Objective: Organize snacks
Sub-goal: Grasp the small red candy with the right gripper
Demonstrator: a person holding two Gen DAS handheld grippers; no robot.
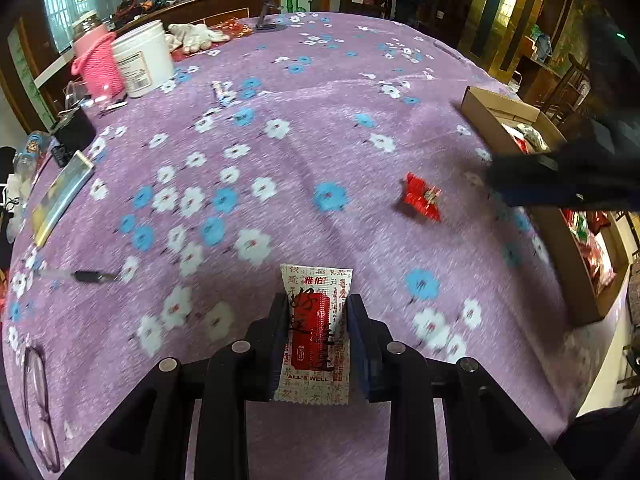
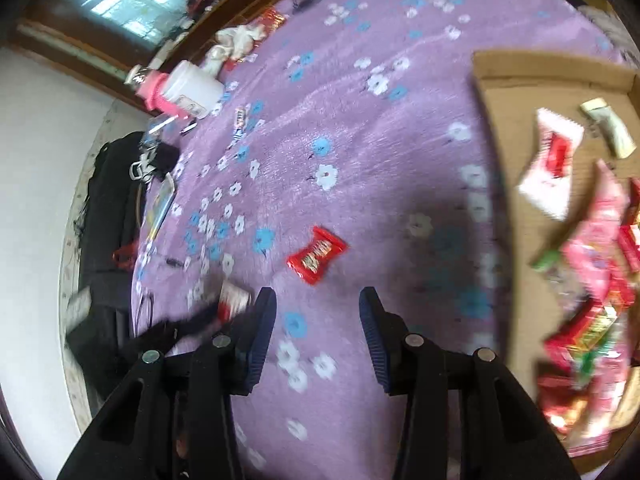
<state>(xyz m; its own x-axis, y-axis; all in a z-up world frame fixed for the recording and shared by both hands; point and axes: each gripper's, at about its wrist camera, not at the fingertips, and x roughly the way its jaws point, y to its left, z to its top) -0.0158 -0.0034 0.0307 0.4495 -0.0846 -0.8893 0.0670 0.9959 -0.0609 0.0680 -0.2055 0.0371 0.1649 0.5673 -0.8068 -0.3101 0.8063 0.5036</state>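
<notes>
My left gripper (image 1: 318,308) is shut on a white and red snack packet (image 1: 316,332) with Chinese print, held over the purple flowered tablecloth (image 1: 300,152). The packet also shows in the right wrist view (image 2: 232,300), left of my right gripper. A red candy wrapper (image 1: 422,200) lies loose on the cloth; it also shows in the right wrist view (image 2: 317,255). My right gripper (image 2: 318,300) is open and empty, just short of that wrapper; in the left wrist view it is a dark blur (image 1: 560,180). A cardboard box (image 2: 500,80) at the right holds several snacks.
A pink knitted bottle cover (image 1: 98,64) and a white tub (image 1: 142,58) stand at the far left. Glasses (image 1: 40,400), a pen (image 1: 92,276) and a flat booklet (image 1: 60,196) lie along the left edge. A phone stand (image 1: 268,20) stands at the back.
</notes>
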